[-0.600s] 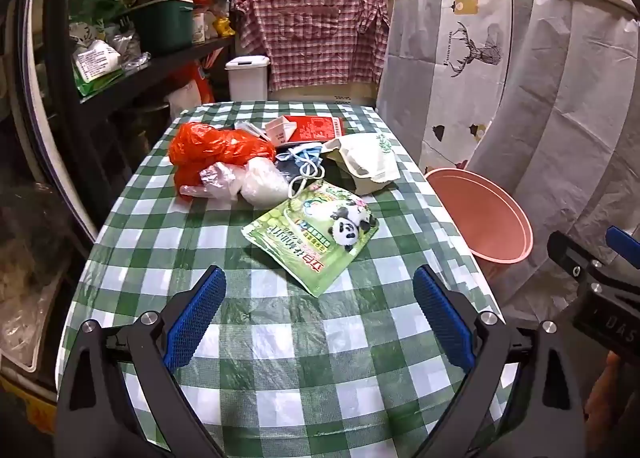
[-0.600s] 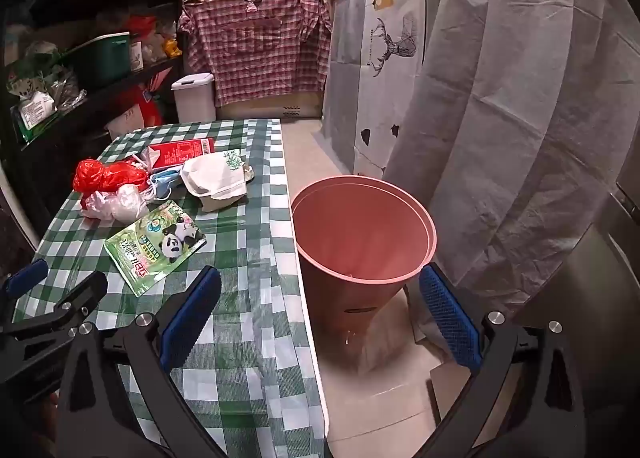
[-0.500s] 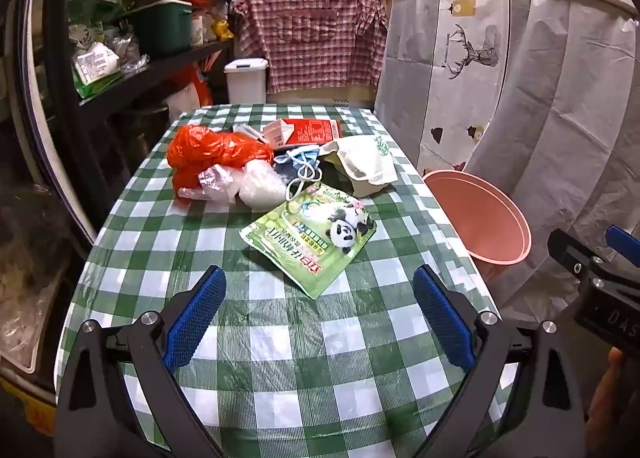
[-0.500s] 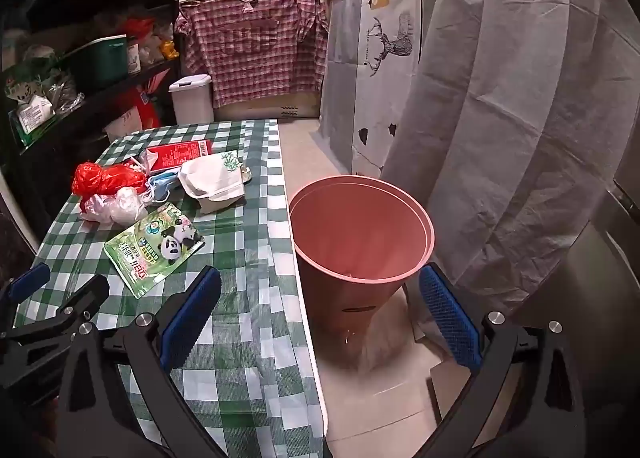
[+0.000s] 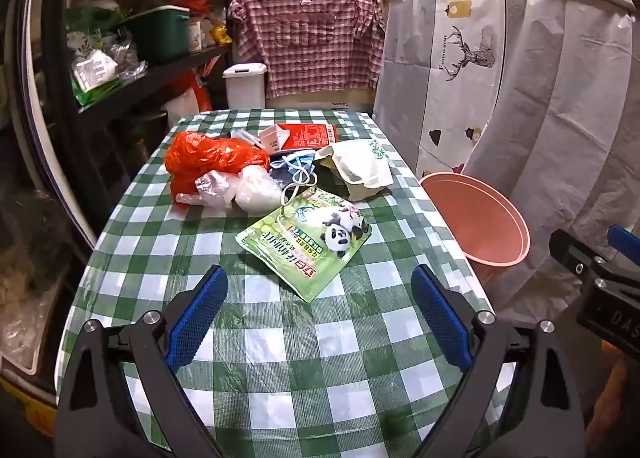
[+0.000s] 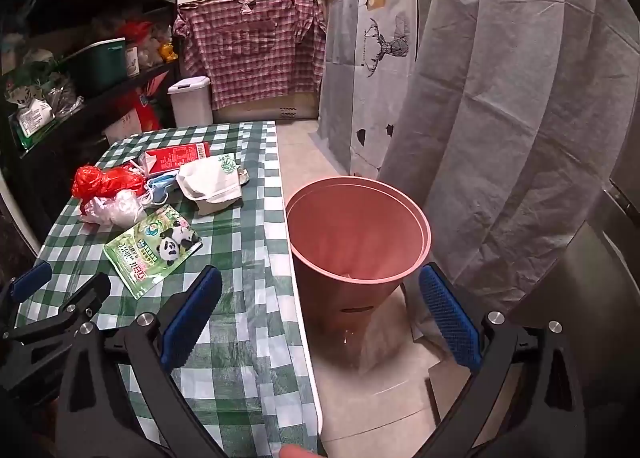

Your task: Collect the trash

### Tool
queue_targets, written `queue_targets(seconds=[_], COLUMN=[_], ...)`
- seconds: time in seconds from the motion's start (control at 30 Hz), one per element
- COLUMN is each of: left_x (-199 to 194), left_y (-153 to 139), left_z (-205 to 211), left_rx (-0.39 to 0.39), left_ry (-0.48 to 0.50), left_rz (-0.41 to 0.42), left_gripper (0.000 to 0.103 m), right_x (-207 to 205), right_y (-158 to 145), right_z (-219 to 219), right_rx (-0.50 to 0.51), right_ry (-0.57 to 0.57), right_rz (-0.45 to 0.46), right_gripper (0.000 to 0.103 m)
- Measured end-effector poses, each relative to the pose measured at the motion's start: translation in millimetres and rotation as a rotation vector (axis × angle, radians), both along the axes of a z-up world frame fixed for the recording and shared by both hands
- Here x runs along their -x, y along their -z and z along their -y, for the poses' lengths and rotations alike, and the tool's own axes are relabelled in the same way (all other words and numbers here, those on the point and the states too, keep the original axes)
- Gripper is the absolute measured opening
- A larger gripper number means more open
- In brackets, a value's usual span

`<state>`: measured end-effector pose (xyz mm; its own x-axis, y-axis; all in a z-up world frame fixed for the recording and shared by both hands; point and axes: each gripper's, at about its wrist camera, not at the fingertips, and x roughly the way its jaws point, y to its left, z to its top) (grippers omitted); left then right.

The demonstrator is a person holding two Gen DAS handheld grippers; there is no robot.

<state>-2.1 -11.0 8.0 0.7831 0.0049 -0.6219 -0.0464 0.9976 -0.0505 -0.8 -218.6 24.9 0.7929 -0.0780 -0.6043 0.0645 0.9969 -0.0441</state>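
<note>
Trash lies in a heap on the green-checked table (image 5: 280,342): a green panda packet (image 5: 304,246) nearest me, a red plastic bag (image 5: 208,158), clear crumpled plastic (image 5: 240,190), a blue face mask (image 5: 298,170), a white paper bag (image 5: 360,166) and a red carton (image 5: 308,136). My left gripper (image 5: 318,310) hovers open over the table's near part, short of the packet, with nothing between its fingers. A pink bin (image 6: 356,234) stands on the floor right of the table. My right gripper (image 6: 320,318) is open and empty above the table edge, facing the bin.
Dark shelves (image 5: 132,86) packed with goods run along the left. A small white lidded bin (image 5: 245,84) and a hanging plaid shirt (image 5: 308,42) are beyond the table. Grey and deer-print sheets (image 6: 500,106) cover the right side. A fingertip (image 6: 296,452) shows at the bottom edge.
Both views have shifted slightly: the trash heap sits a little lower and nearer in each. Both grippers stay open and empty.
</note>
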Motion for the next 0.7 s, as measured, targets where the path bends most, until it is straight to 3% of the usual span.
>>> queue_targets(seconds=[0.17,0.7], left_x=[1.9,3.4], left_y=[-4.9,-1.8], left_z=[0.0,-1.9], left_rx=[-0.008,-0.006], left_ry=[-0.001,-0.002], left_rz=[0.027,0.025], left_gripper=[0.09,0.09], right_x=[3.2,3.9], right_y=[-2.6,-6.1], right_z=[4.9,2.3], right_rx=[-0.033,-0.01], right_ry=[-0.011,-0.009], right_rz=[0.009,0.026], right_gripper=[0.091,0.087])
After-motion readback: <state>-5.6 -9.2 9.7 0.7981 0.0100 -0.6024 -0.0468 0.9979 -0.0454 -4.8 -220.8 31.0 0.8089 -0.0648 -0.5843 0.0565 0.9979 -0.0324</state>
